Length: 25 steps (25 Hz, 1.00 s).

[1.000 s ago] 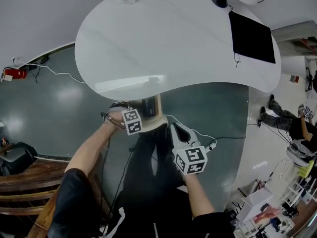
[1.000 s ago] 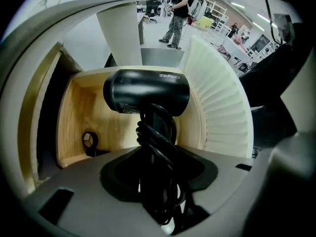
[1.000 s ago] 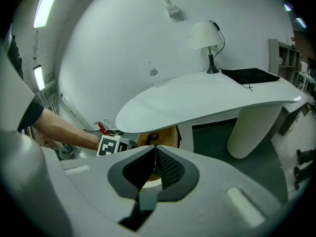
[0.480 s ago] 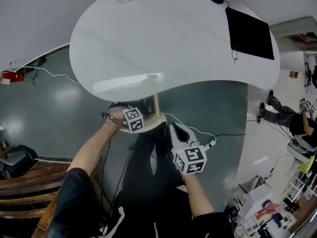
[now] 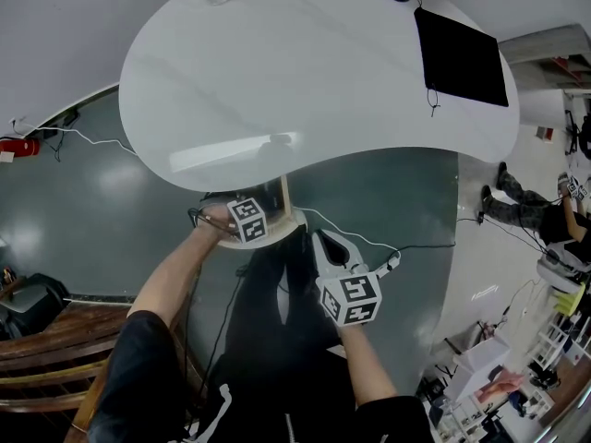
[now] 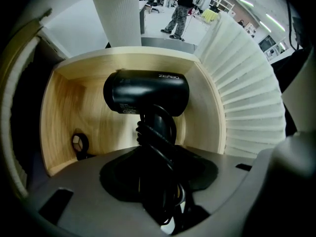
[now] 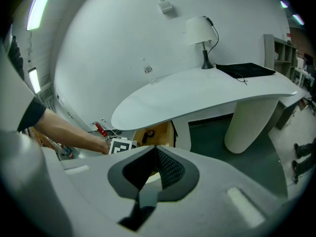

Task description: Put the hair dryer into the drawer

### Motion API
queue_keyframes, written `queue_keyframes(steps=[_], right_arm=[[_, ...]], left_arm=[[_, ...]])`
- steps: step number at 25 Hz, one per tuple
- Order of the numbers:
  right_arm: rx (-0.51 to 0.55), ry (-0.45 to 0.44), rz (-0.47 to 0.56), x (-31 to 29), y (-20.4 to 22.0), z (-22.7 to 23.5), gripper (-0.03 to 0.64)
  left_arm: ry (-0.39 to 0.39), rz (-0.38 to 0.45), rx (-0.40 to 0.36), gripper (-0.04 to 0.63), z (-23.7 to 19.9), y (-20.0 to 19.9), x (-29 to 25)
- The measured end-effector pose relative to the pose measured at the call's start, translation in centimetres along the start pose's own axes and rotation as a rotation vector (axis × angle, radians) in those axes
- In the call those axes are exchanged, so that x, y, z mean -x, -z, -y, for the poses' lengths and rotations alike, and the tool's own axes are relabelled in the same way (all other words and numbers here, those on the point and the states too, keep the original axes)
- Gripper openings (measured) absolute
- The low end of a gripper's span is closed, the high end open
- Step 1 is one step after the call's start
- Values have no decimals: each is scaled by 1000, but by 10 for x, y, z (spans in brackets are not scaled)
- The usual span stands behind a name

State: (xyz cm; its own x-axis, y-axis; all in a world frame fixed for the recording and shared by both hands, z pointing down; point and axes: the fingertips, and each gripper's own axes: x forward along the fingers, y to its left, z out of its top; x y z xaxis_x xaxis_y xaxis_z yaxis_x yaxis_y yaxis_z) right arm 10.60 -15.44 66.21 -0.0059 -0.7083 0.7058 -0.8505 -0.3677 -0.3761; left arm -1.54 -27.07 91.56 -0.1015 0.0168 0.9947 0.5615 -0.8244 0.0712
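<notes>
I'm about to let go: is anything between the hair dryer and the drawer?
Nothing visible. The left gripper holds the hair dryer by its cord-wrapped handle right at the open wooden drawer; one small black object sits in the drawer's corner, off to the side.

black hair dryer (image 6: 145, 93), pale wood drawer (image 6: 64, 122), white table (image 5: 305, 72)

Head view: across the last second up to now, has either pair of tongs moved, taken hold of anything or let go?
No clear move, grab or release; only the head camera's framing drifts slightly. The left tongs stay shut on the handle of the hair dryer, holding it in the open wooden drawer. The right tongs stay shut and empty, back from the drawer.
</notes>
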Motion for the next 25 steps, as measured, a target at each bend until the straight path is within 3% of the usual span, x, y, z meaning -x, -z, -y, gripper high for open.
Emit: queue_keyframes(steps=[25], right_arm=[[-32,-4,-9,-5,2,6,5]], left_arm=[[-6,-72,-3,198,2,0,-12]])
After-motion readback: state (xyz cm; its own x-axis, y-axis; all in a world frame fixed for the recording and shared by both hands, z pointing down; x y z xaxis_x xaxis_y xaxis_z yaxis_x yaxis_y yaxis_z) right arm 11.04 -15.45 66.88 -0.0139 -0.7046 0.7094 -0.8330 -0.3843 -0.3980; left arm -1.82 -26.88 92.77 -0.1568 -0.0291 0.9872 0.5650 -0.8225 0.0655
